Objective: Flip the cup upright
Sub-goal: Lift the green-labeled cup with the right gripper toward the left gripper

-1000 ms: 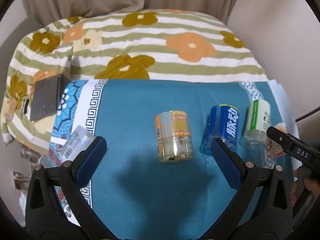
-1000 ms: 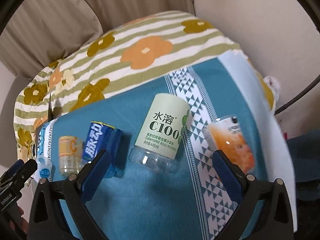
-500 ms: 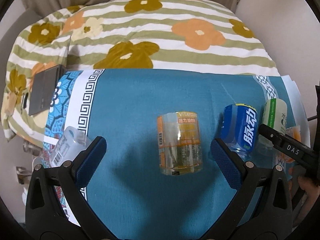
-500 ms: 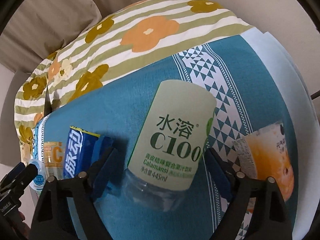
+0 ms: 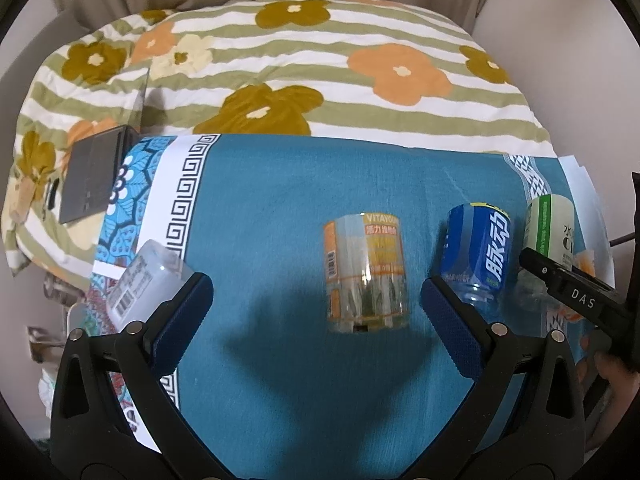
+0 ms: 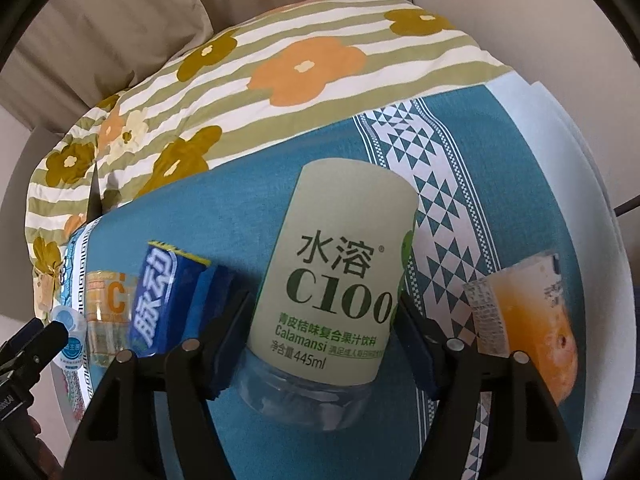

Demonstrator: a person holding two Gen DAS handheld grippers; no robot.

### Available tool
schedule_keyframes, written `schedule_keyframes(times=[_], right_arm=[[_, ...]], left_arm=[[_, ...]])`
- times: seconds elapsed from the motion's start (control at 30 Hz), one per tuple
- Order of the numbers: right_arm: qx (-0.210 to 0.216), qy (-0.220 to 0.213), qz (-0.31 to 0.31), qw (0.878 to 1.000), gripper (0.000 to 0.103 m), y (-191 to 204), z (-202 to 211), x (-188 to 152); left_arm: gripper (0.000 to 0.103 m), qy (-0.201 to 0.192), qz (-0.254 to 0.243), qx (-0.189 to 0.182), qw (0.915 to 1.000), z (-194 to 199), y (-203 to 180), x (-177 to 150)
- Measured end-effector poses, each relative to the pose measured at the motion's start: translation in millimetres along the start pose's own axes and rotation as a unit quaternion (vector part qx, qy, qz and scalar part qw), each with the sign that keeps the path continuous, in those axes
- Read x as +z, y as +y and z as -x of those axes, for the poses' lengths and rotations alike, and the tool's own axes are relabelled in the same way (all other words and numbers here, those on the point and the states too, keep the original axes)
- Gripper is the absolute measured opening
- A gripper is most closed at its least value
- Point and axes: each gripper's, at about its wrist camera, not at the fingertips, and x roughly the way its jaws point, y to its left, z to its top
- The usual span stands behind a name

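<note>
The pale-green C100 cup [image 6: 336,276], upside down on the teal cloth [image 6: 256,208], now fills the gap between the right tongs [image 6: 320,344], which have closed in against its sides since a second ago. The left tongs [image 5: 316,312] hang apart before the orange-labelled cup [image 5: 366,272].

pale-green C100 cup [image 6: 332,280] — upside down, clear base nearest camera | on teal cloth
</note>
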Motion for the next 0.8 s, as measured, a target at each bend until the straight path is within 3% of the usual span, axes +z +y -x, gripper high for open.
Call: schedule_keyframes(times=[0.4, 0.8], right_arm=[[0.006, -0.025, 0.026, 0.999, 0.066, 28.3, 47.6, -37.8], [0.033, 0.021, 0.093, 0.995, 0.066, 78.6, 46.7, -113.2]], left_arm=[[0.103, -0.030, 0.013, -0.012, 0.9994, 42.7, 29.1, -44.5], [0.103, -0.029, 0.019, -0.014, 0.9993, 71.5, 71.9, -111.0]])
